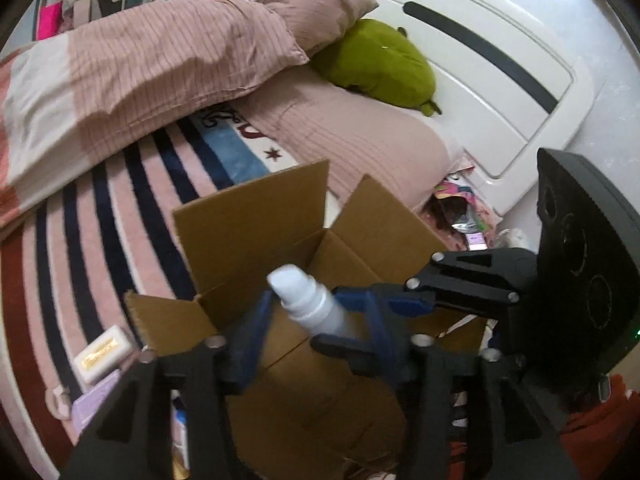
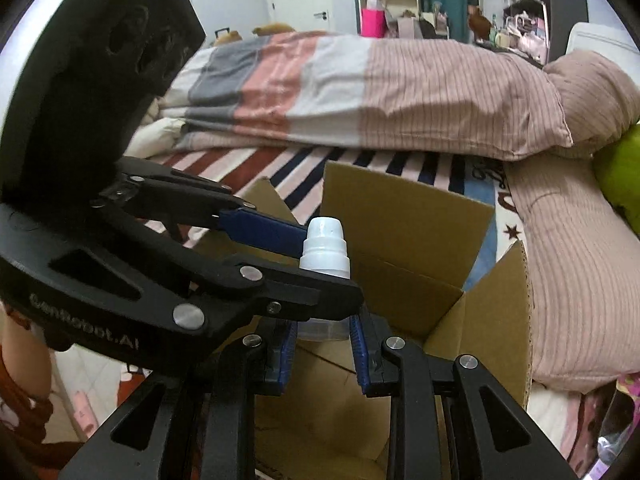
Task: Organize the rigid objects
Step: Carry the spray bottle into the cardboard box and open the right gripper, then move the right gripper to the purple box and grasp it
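Note:
A white plastic bottle (image 1: pixel 310 300) with a stepped white cap (image 2: pixel 325 249) is held above the open cardboard box (image 1: pixel 256 216). My left gripper (image 1: pixel 316 316) has its blue fingers on both sides of the bottle. My right gripper (image 2: pixel 322 344) also closes on the bottle's lower body, just below the left gripper's fingers (image 2: pixel 264 232). The box (image 2: pixel 404 216) stands on the striped bed cover with its flaps up. Its inside looks bare.
A white bar-shaped box with gold label (image 1: pixel 105 352) and a lilac box (image 1: pixel 94 402) lie left of the cardboard box. A folded duvet (image 1: pixel 140 68), pillow (image 1: pixel 316 12) and green plush (image 1: pixel 380 64) fill the bed behind. Clutter (image 1: pixel 464 212) lies by the headboard.

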Tool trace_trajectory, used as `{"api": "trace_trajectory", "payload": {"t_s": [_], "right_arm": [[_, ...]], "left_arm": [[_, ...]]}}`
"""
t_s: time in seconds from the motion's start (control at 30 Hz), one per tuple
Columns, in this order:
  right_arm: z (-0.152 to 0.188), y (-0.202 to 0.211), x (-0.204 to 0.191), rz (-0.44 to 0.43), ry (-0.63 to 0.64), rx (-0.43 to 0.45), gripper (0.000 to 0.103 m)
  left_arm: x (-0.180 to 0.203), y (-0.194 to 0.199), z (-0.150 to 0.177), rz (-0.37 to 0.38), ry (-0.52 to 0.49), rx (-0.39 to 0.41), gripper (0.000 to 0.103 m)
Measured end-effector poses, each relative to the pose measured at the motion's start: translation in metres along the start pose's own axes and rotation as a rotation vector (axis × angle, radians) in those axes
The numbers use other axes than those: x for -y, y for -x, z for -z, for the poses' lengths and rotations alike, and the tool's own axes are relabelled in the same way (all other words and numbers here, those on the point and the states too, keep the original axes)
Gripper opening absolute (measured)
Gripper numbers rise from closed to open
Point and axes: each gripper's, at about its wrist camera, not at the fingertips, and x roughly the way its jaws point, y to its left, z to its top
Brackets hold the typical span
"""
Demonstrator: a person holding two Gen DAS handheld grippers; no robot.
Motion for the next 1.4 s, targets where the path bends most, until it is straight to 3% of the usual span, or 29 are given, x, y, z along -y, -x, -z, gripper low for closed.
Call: {"api": "trace_trajectory", "payload": {"t_s": [0.07, 0.1, 0.17, 0.27, 0.33, 0.4, 0.43, 0.5, 0.57, 0.63, 0.7, 0.8, 0.9, 1.0, 1.13, 1.33, 1.4], "right_arm": [[-0.002, -0.003, 0.001, 0.026, 0.003, -0.021, 0.029], [-0.002, -0.004, 0.001, 0.034, 0.003, -0.026, 0.040], [-0.003, -0.004, -0.001, 0.037, 0.002, -0.028, 0.052], [-0.005, 0.001, -0.006, 0.054, 0.007, -0.013, 0.054], [-0.009, 0.007, -0.012, 0.047, 0.013, 0.014, 0.067], [-0.015, 0.013, -0.026, 0.036, 0.035, 0.060, 0.097], [-0.018, 0.017, -0.035, 0.031, 0.056, 0.085, 0.102], [-0.025, 0.021, -0.061, 0.048, 0.118, 0.124, 0.103], [-0.033, 0.015, -0.088, 0.064, 0.160, 0.112, 0.103], [-0.037, 0.008, -0.112, 0.071, 0.189, 0.113, 0.103], [-0.041, -0.003, -0.136, 0.021, 0.222, 0.111, 0.103], [-0.044, -0.029, -0.166, -0.124, 0.211, 0.059, 0.103], [-0.043, -0.069, -0.186, -0.163, 0.194, 0.005, 0.103], [-0.035, -0.121, -0.193, -0.127, 0.174, -0.060, 0.103], [-0.021, -0.174, -0.178, -0.006, 0.131, -0.132, 0.103], [-0.019, -0.221, -0.148, 0.102, 0.110, -0.160, 0.103], [-0.020, -0.231, -0.144, 0.100, 0.127, -0.172, 0.103]], "left_arm": [[0.000, 0.006, 0.002, -0.030, -0.003, 0.015, 0.068], [-0.002, 0.012, 0.004, -0.031, -0.001, 0.027, 0.069], [-0.005, 0.022, 0.007, -0.032, 0.007, 0.047, 0.072], [-0.012, 0.042, 0.011, -0.064, 0.023, 0.091, 0.075], [-0.020, 0.061, 0.018, -0.105, 0.045, 0.130, 0.077], [-0.030, 0.080, 0.028, -0.149, 0.064, 0.168, 0.078], [-0.036, 0.091, 0.033, -0.172, 0.073, 0.188, 0.078], [-0.051, 0.110, 0.046, -0.222, 0.092, 0.219, 0.079], [-0.072, 0.131, 0.064, -0.286, 0.129, 0.255, 0.086], [-0.091, 0.145, 0.081, -0.333, 0.165, 0.281, 0.087], [-0.113, 0.158, 0.103, -0.380, 0.205, 0.296, 0.087], [-0.137, 0.167, 0.130, -0.431, 0.257, 0.305, 0.087], [-0.163, 0.169, 0.160, -0.454, 0.316, 0.306, 0.087], [-0.186, 0.166, 0.186, -0.444, 0.362, 0.295, 0.087], [-0.200, 0.157, 0.204, -0.435, 0.404, 0.284, 0.087], [-0.208, 0.151, 0.215, -0.431, 0.425, 0.272, 0.087], [-0.209, 0.150, 0.217, -0.430, 0.426, 0.271, 0.087]]}}
